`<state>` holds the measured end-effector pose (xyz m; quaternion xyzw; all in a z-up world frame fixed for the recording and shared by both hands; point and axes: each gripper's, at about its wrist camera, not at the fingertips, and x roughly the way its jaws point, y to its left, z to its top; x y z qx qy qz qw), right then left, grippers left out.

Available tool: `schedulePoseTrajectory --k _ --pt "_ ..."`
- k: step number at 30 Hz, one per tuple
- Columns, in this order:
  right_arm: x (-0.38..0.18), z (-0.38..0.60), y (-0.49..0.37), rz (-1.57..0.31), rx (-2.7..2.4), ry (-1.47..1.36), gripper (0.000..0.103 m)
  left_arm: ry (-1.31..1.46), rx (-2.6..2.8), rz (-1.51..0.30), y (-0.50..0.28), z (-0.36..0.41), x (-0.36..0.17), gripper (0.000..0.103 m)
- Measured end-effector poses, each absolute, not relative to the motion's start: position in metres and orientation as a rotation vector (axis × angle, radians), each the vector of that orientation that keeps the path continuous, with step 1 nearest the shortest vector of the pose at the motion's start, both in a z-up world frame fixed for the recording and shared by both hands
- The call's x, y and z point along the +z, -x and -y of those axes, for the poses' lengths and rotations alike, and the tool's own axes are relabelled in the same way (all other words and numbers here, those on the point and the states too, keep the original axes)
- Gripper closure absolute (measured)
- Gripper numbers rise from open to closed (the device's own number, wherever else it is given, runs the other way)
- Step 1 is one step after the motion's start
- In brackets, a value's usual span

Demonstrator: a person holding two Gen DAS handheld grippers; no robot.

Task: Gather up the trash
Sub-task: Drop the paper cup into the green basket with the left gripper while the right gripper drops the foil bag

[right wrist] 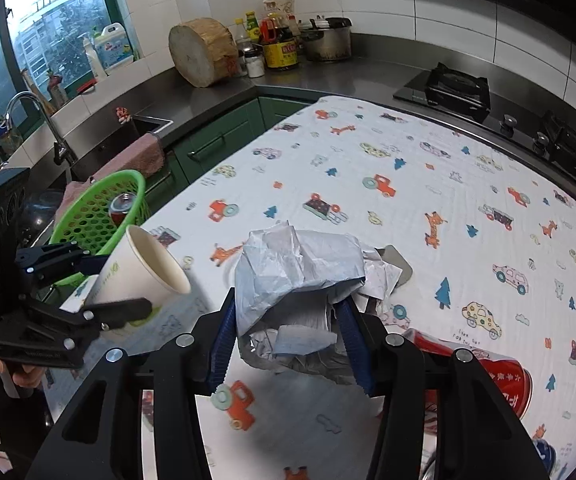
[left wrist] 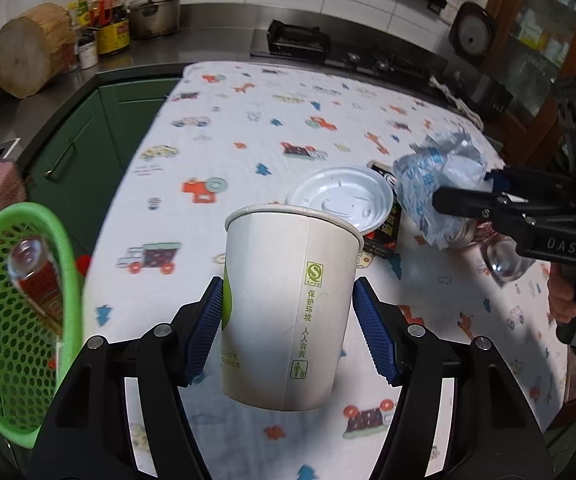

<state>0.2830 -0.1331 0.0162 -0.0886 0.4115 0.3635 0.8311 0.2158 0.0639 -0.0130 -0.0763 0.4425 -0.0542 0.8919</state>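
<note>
My left gripper (left wrist: 288, 332) is shut on a white paper cup (left wrist: 288, 304) and holds it above the table; the cup also shows in the right wrist view (right wrist: 143, 268). My right gripper (right wrist: 288, 340) is shut on a crumpled white wrapper (right wrist: 300, 272), lifted off the cloth; the wrapper also shows in the left wrist view (left wrist: 440, 184). A green basket (left wrist: 15, 312) at the table's left edge holds a red can (left wrist: 39, 280); it also shows in the right wrist view (right wrist: 95, 212). A white lid (left wrist: 342, 196), a dark small box (left wrist: 384, 232) and a red can (right wrist: 504, 376) lie on the table.
The table has a cartoon-print cloth (right wrist: 368, 168). Behind it runs a steel counter with a wooden block (right wrist: 201, 52), bottles, a pot (right wrist: 328, 42), a gas hob (right wrist: 460, 88) and a sink with faucet (right wrist: 43, 120).
</note>
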Motion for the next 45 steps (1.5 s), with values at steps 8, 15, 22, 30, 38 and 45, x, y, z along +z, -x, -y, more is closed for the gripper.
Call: schedulePoseTrajectory --k 8,15,22,30,38,45 --pt "0.037 0.116 -0.255 -0.833 0.819 0.194 0.056 0.203 -0.043 -0.86 -0.183 -0.109 0.007 0.039" --pt "0.046 0.08 -0.233 -0.81 0.883 0.223 0.056 0.249 0.065 -0.829 -0.155 -0.166 0.017 0.039" --pt "0.045 0.033 -0.216 -0.814 0.954 0.247 0.056 0.294 0.192 -0.83 -0.136 -0.23 0.01 0.038" --pt "0.04 -0.021 -0.204 -0.83 1.023 0.277 0.056 0.342 0.298 -0.852 -0.127 -0.283 -0.011 0.038" --pt "0.032 -0.068 -0.193 -0.849 1.085 0.293 0.056 0.387 0.354 -0.861 -0.118 -0.315 -0.025 0.03" --pt "0.027 -0.106 -0.185 -0.856 1.135 0.294 0.056 0.414 0.375 -0.846 -0.102 -0.326 -0.028 0.027"
